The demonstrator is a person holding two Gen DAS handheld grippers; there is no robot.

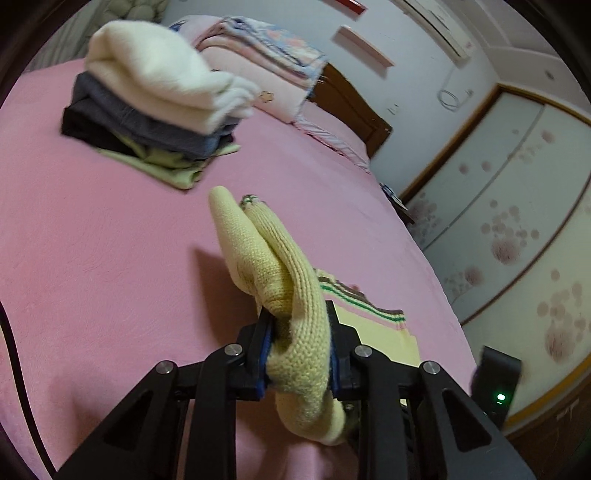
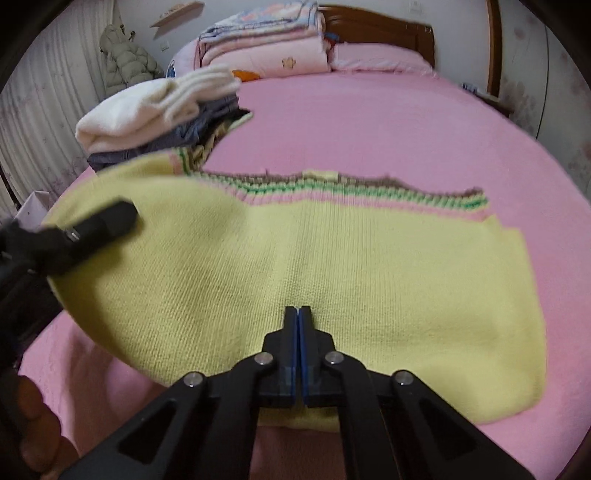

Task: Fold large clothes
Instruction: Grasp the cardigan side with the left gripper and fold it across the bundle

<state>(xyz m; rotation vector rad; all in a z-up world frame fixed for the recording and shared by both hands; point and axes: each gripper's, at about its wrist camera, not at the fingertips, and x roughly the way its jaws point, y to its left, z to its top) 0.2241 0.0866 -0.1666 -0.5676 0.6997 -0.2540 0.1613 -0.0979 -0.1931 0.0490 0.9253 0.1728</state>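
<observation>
Yellow knit fills both views: a pale yellow sweater (image 2: 332,266) lies spread across the pink bedspread (image 2: 369,122), its striped hem of pink, green and brown running along the far edge from about ten o'clock to two o'clock in the right wrist view.

The left gripper (image 1: 299,332) is clamped on a thick bunched fold of that sweater (image 1: 258,251); the knit bulges between the blue pads and rises ahead of the fingers toward twelve o'clock, while more of it hangs down below them. Off at three o'clock of the left view, the flat part of the garment with its striped hem rests on the bedspread (image 1: 92,240).

The right gripper (image 2: 297,314) hovers over or rests at the near edge of the sweater's middle, its two blue-lined fingers pressed together with no cloth visibly caught between them. Whether the tips touch the knit cannot be told. At nine o'clock in the same view the left gripper (image 2: 92,229) appears, blurred, over the lifted left side of the garment.

A stack of folded clothes (image 1: 155,110) sits on the bedspread at eleven o'clock in the left view, cream on top, grey and black beneath, light green at the bottom. Beyond it, at twelve o'clock, folded quilts (image 2: 266,40) lie against the wooden headboard (image 2: 388,33). A padded jacket (image 2: 125,59) hangs by the wall at ten o'clock in the right view.
</observation>
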